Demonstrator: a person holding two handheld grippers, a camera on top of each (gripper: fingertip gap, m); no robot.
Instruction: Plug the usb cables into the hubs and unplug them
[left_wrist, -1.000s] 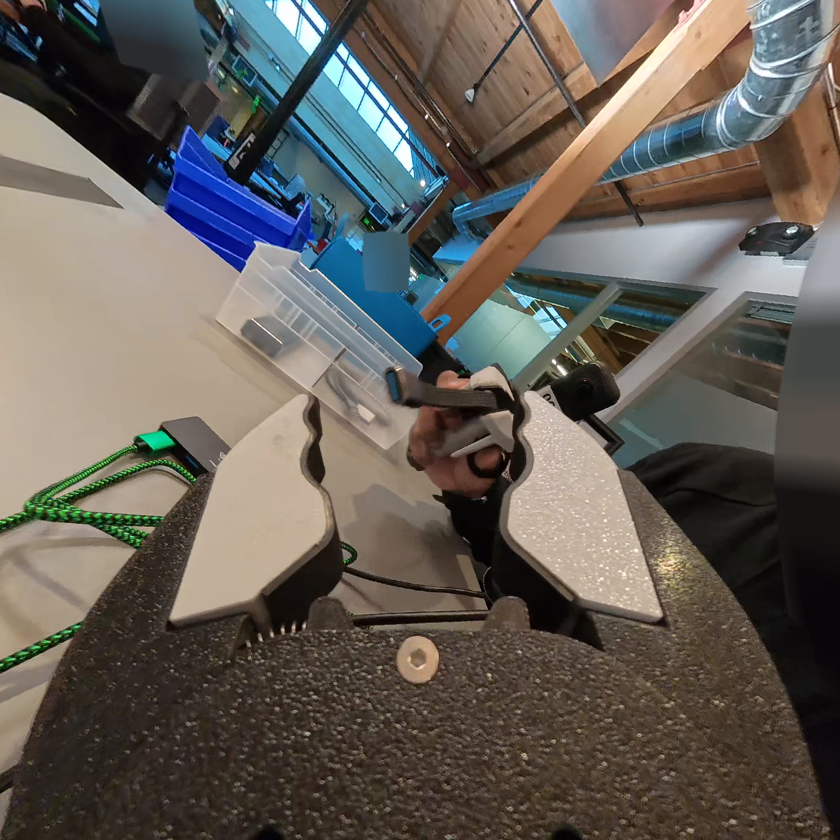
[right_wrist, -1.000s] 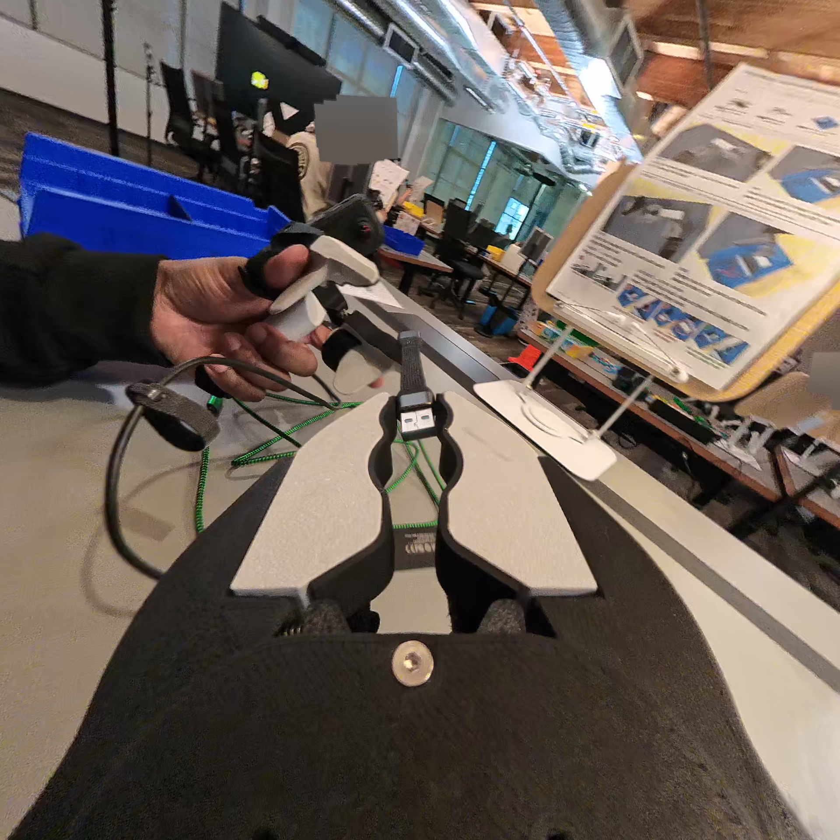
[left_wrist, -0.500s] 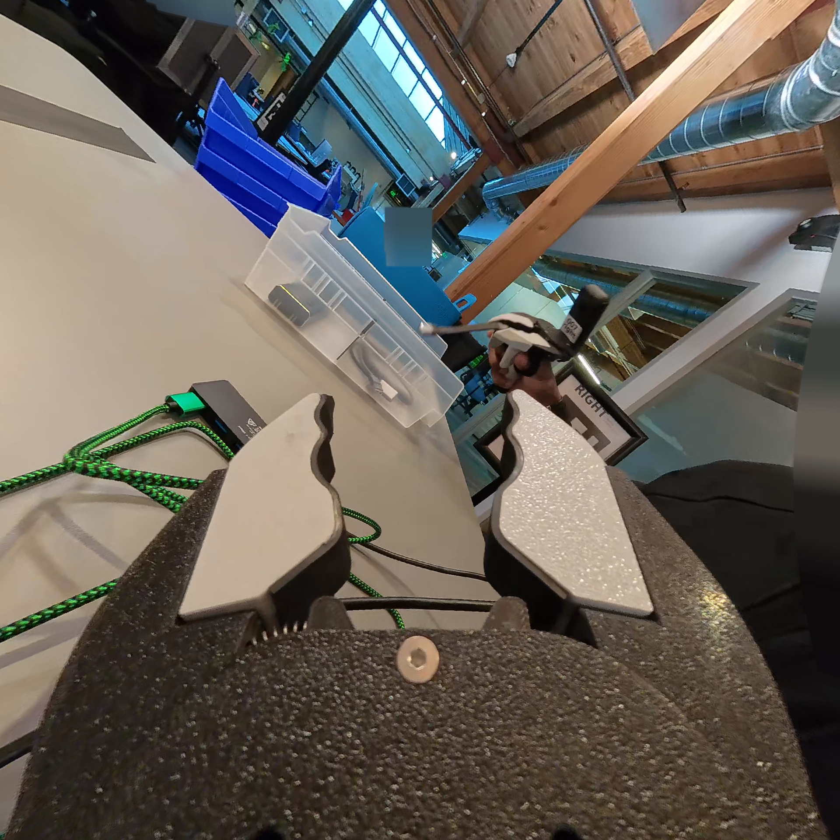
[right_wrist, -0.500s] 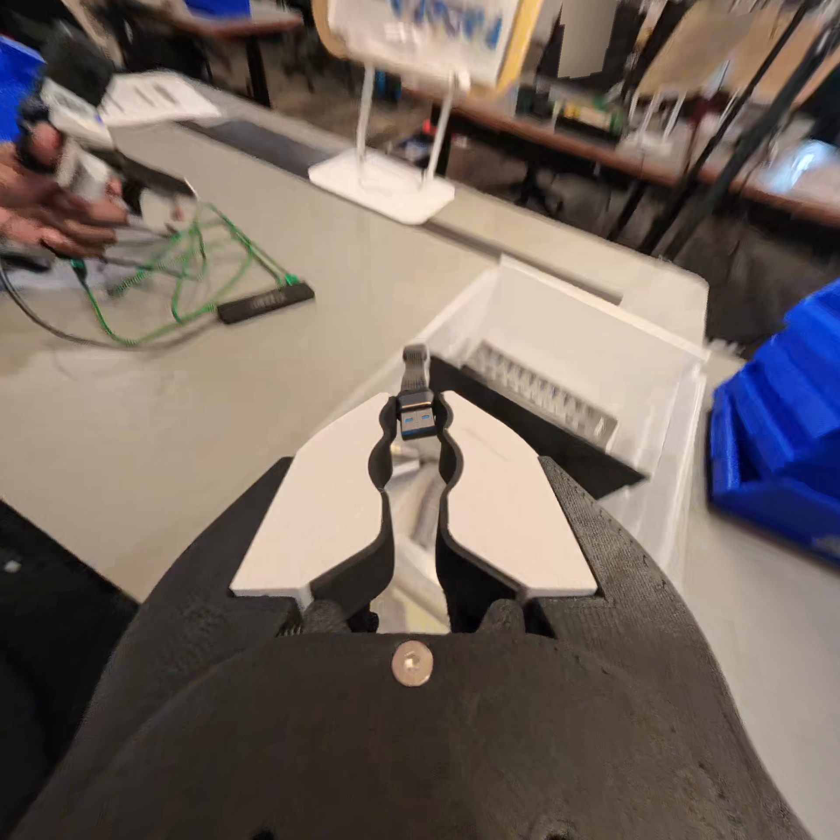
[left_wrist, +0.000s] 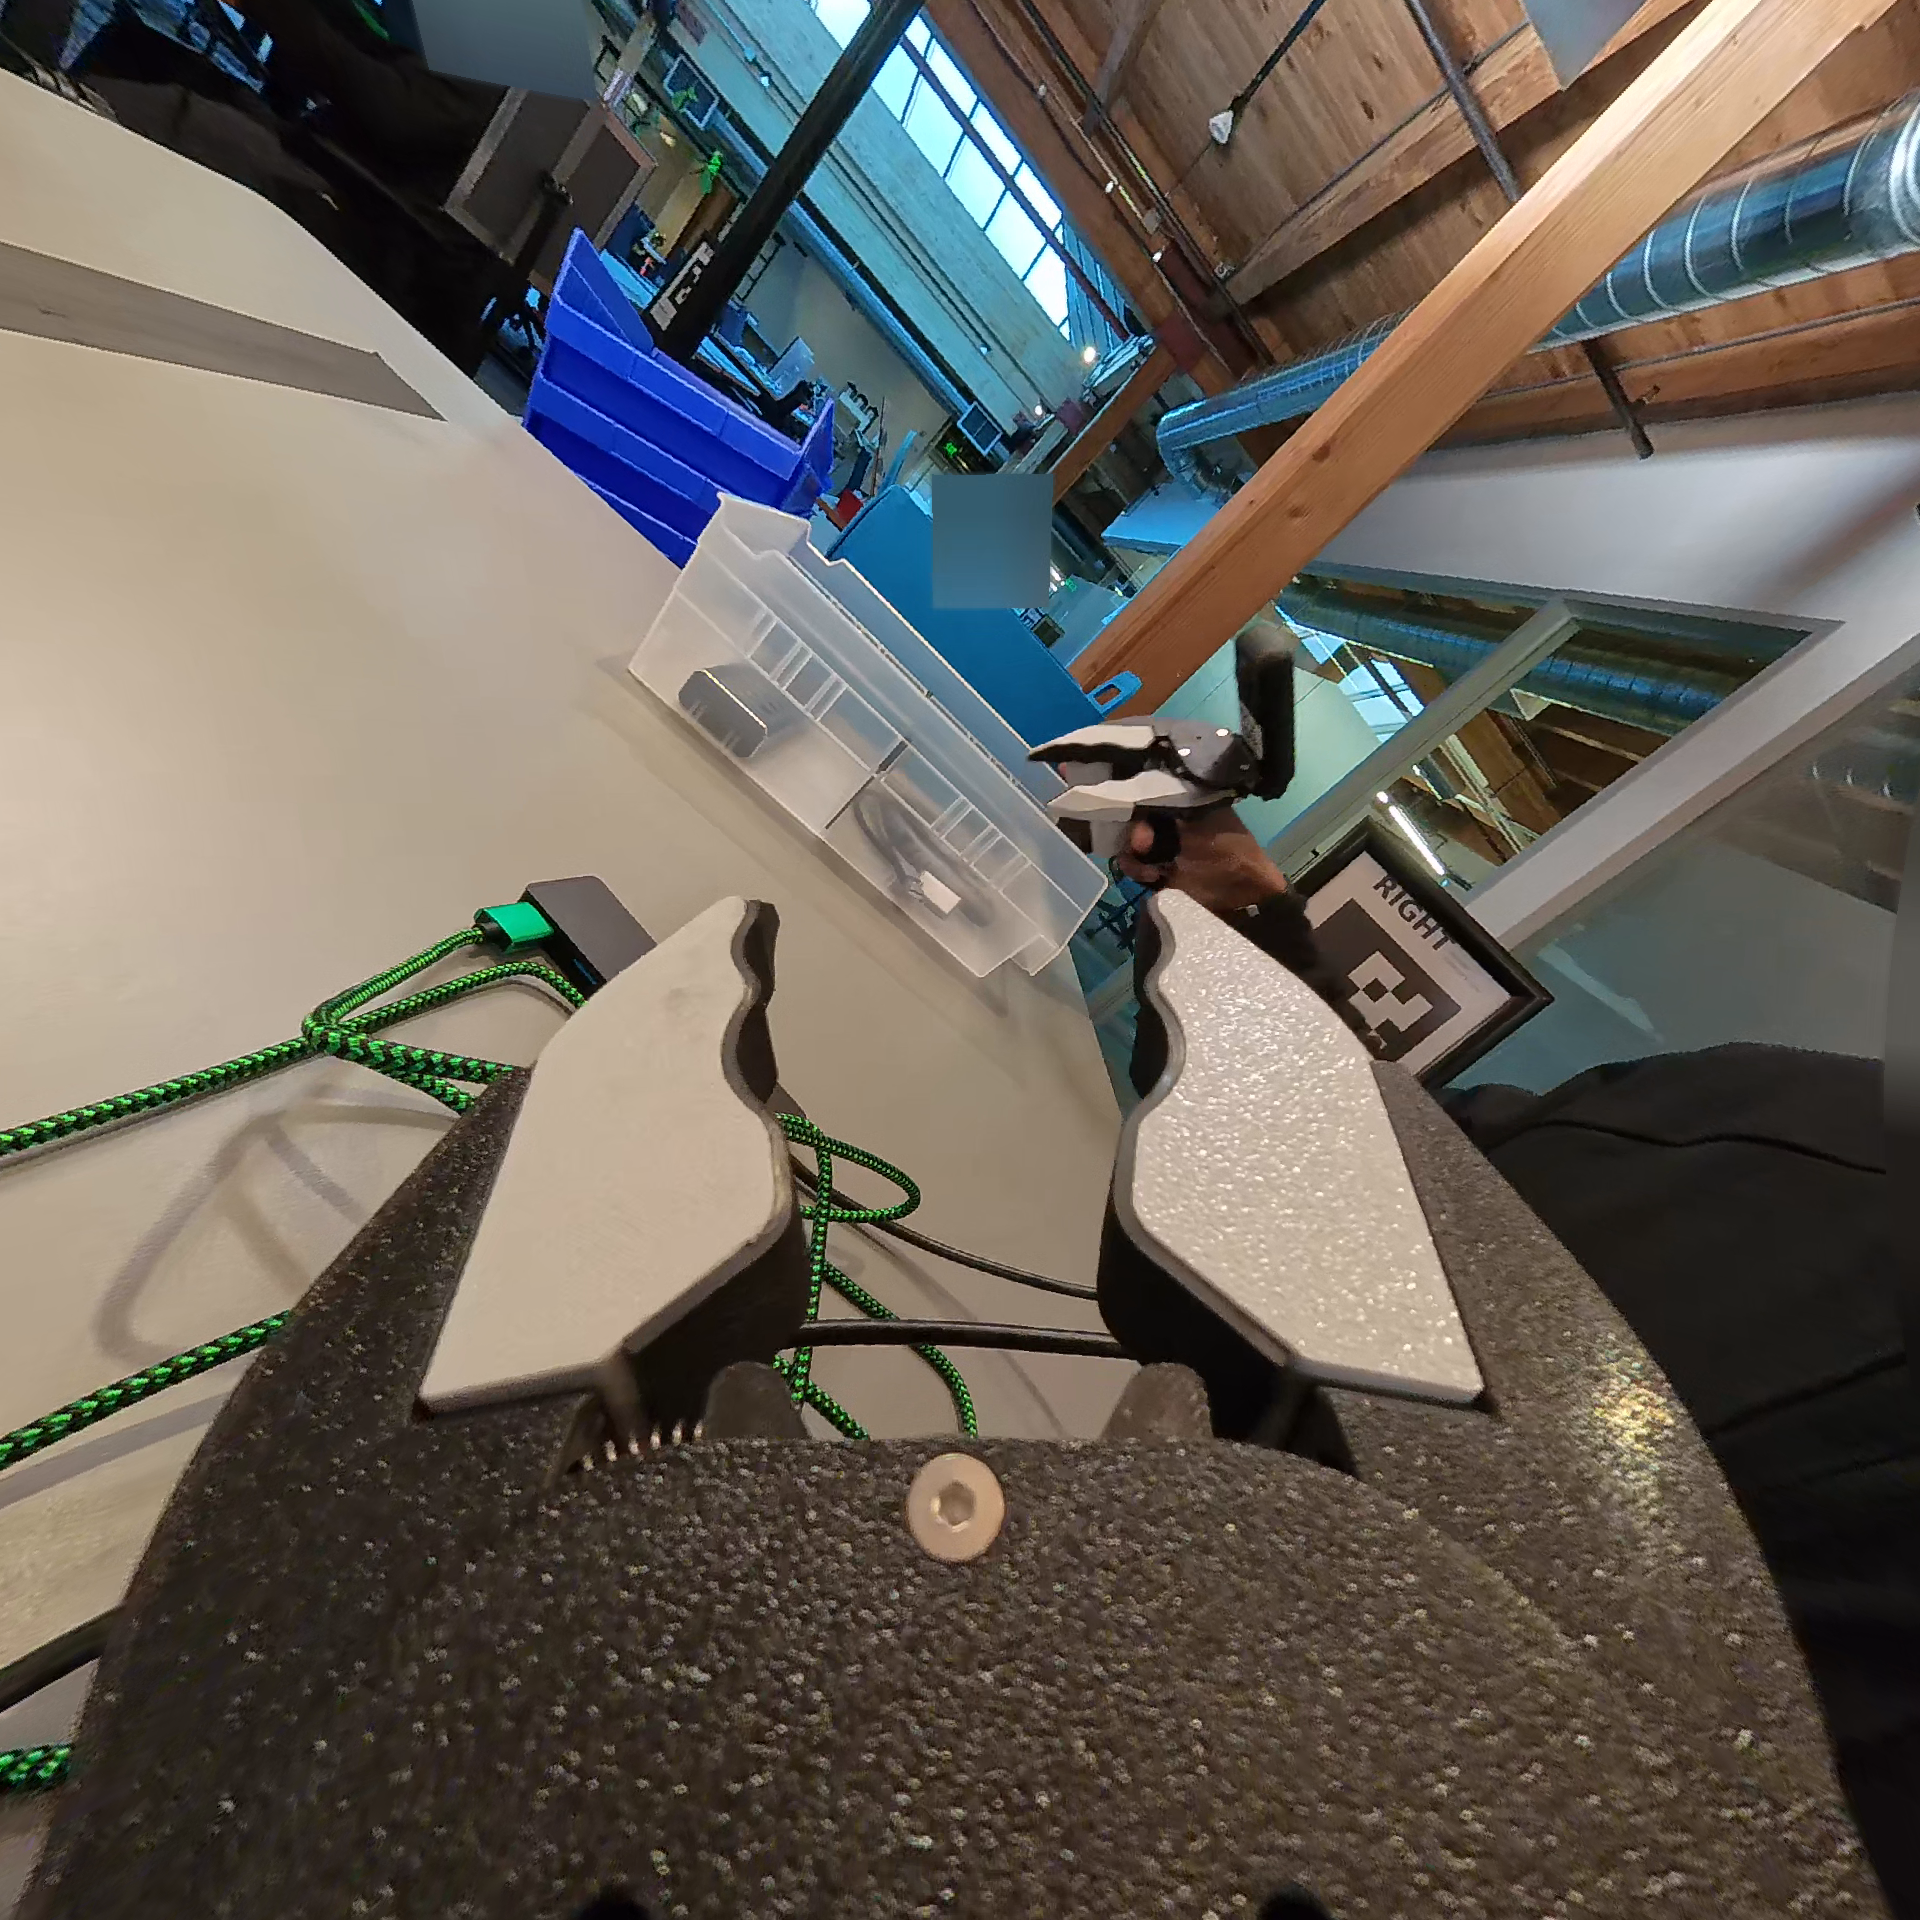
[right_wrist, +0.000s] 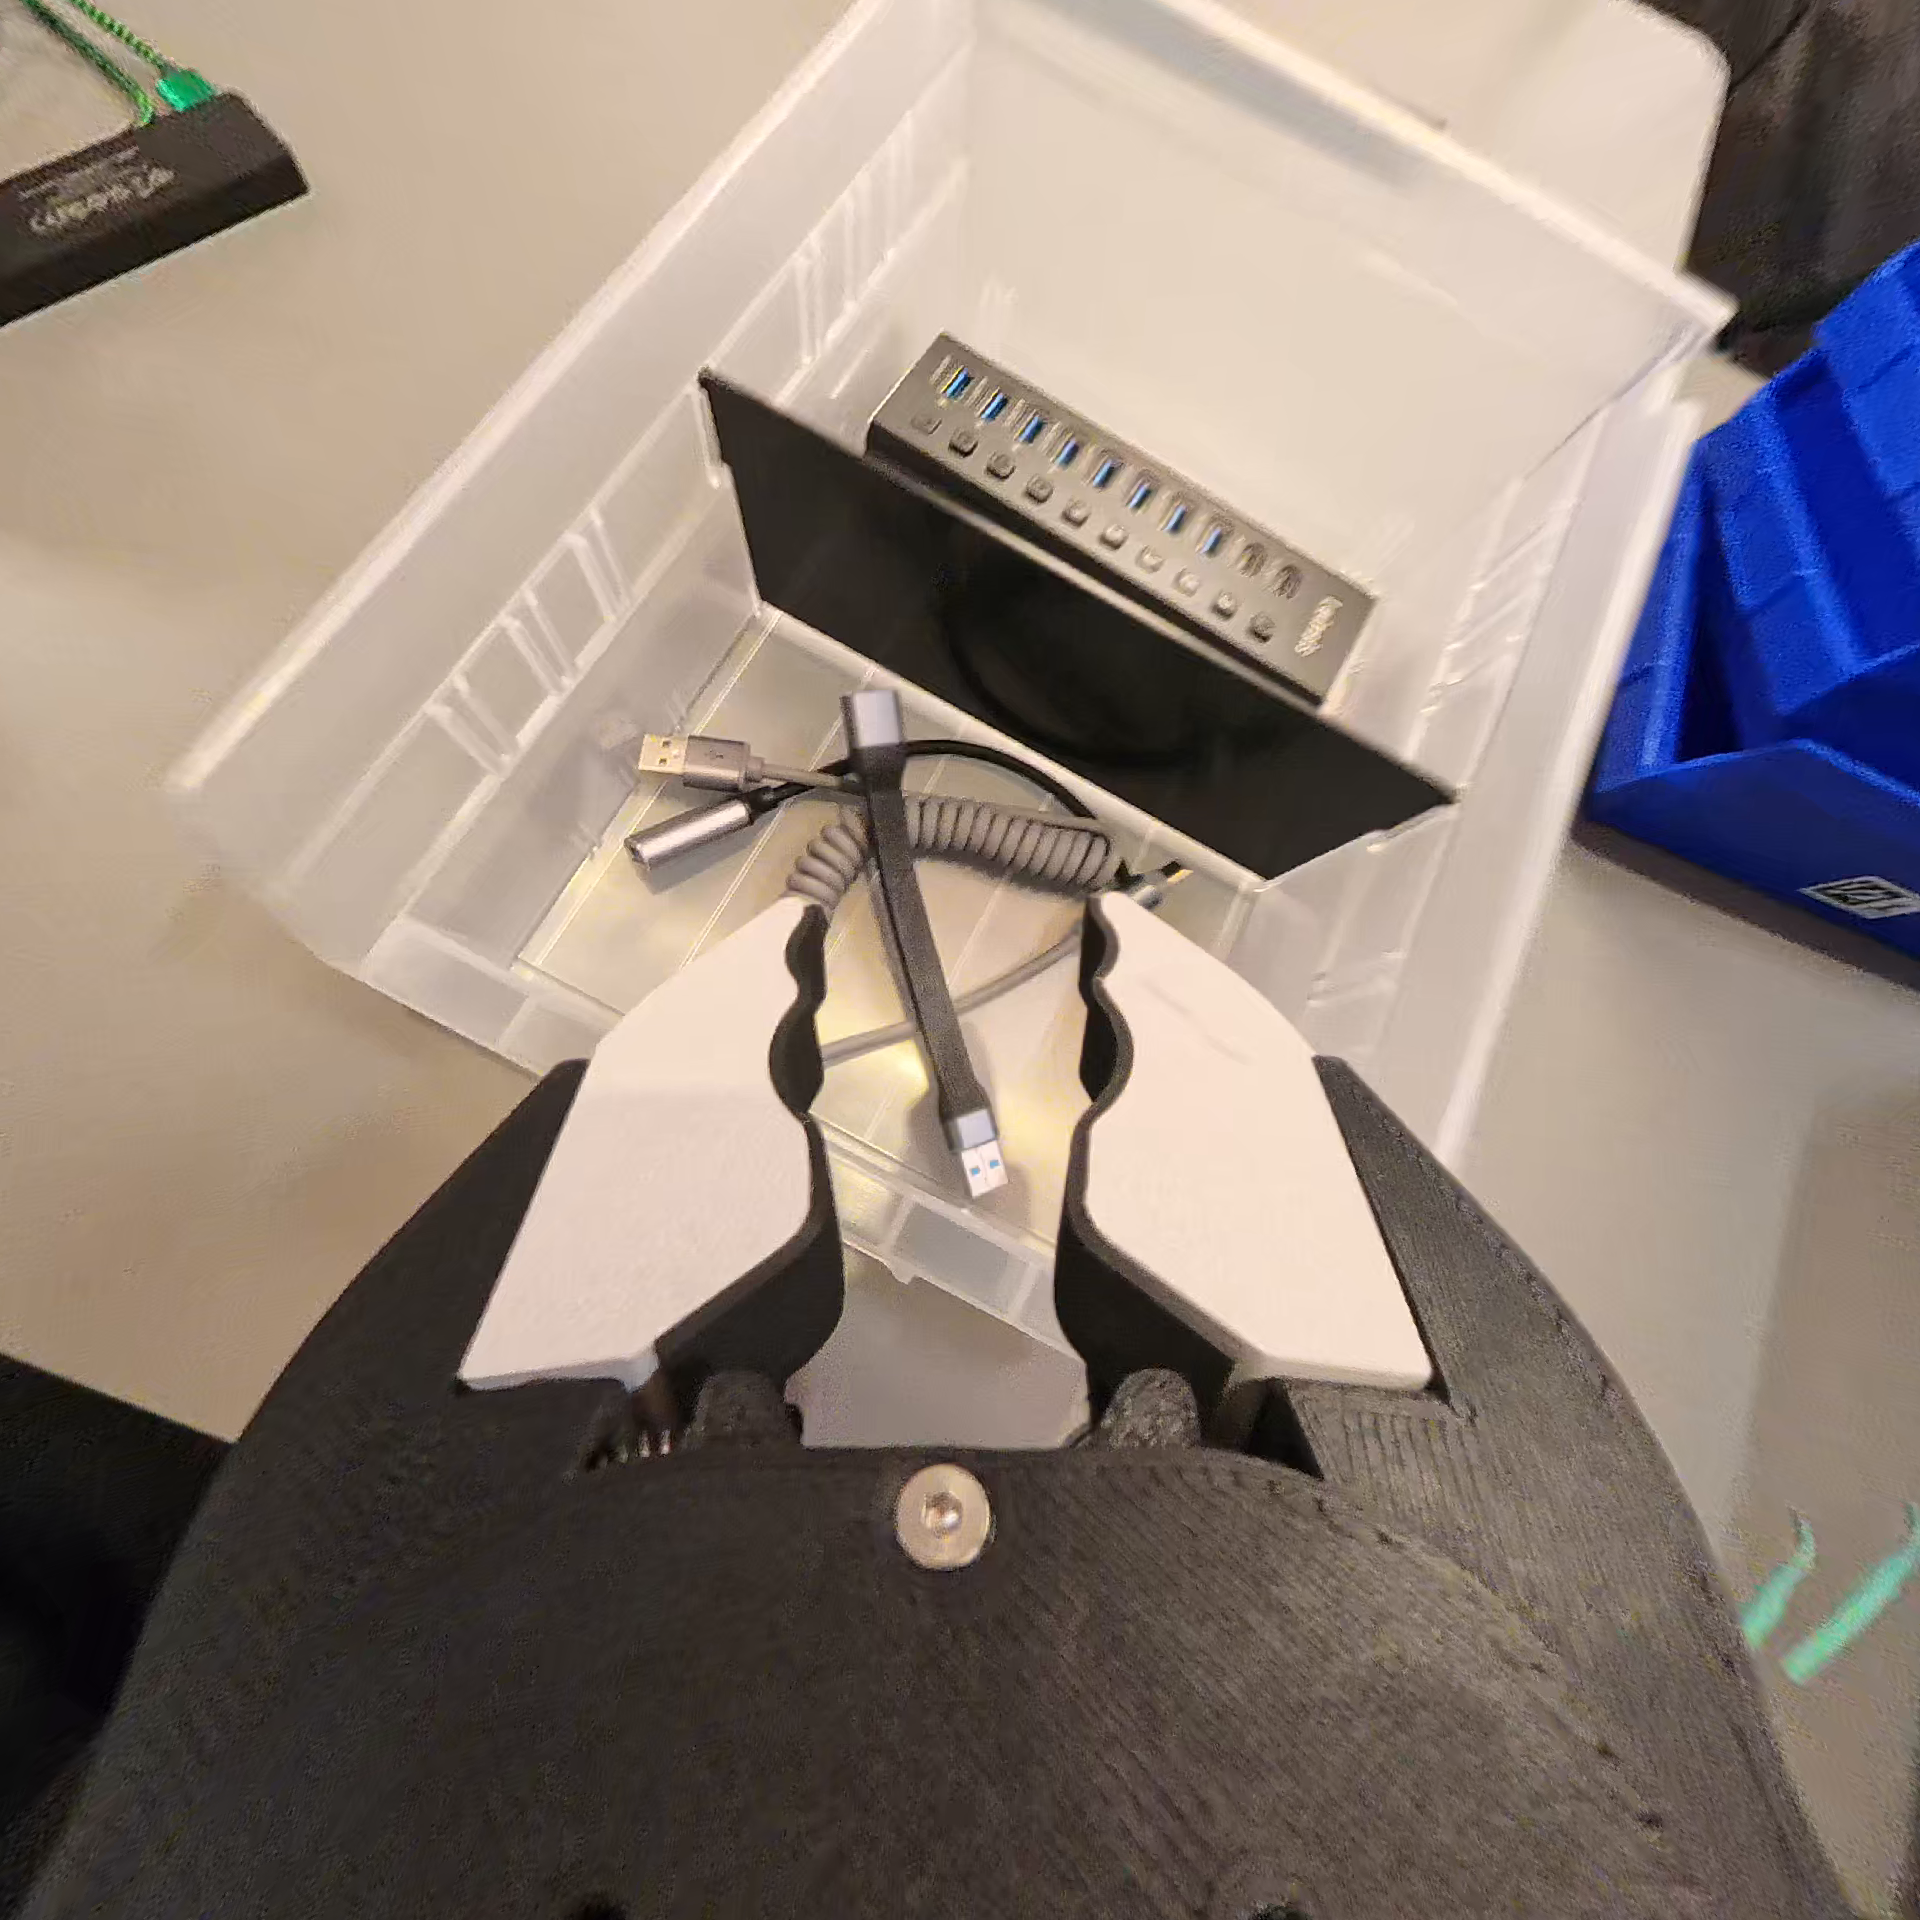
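While the right gripper (right_wrist: 951, 914) hangs over the clear bin (right_wrist: 343, 717) with its jaws spread wide and nothing between the pads, a short flat USB cable (right_wrist: 914, 935) lies loose below the gap, its blue-tongued plug toward the camera and its other end over a grey coiled cable (right_wrist: 987, 836). Whether the short cable rests on the bin floor or is in mid-air cannot be told. Beside the coil lie two more grey connectors (right_wrist: 696, 790), one a bare metal USB plug. A black divider (right_wrist: 852, 551) separates this compartment from the next, where a long grey multi-port hub (right_wrist: 1122, 499) sits with its row of blue ports facing up. A blue bin (right_wrist: 1787, 665) stands just beside the clear one on the right.

On the desk (left_wrist: 260, 675), a small black hub (left_wrist: 582, 920) lies apart from the clear bin, with a green braided cable (left_wrist: 343, 1039) plugged into its end by a green connector; the cable loops loosely across the desk. The left gripper (left_wrist: 951, 1039) is also wide open and empty, held above those loops, with a thin black cable (left_wrist: 956, 1335) running across behind its fingers. From this side the right gripper shows farther off, above the near end of the clear bin.
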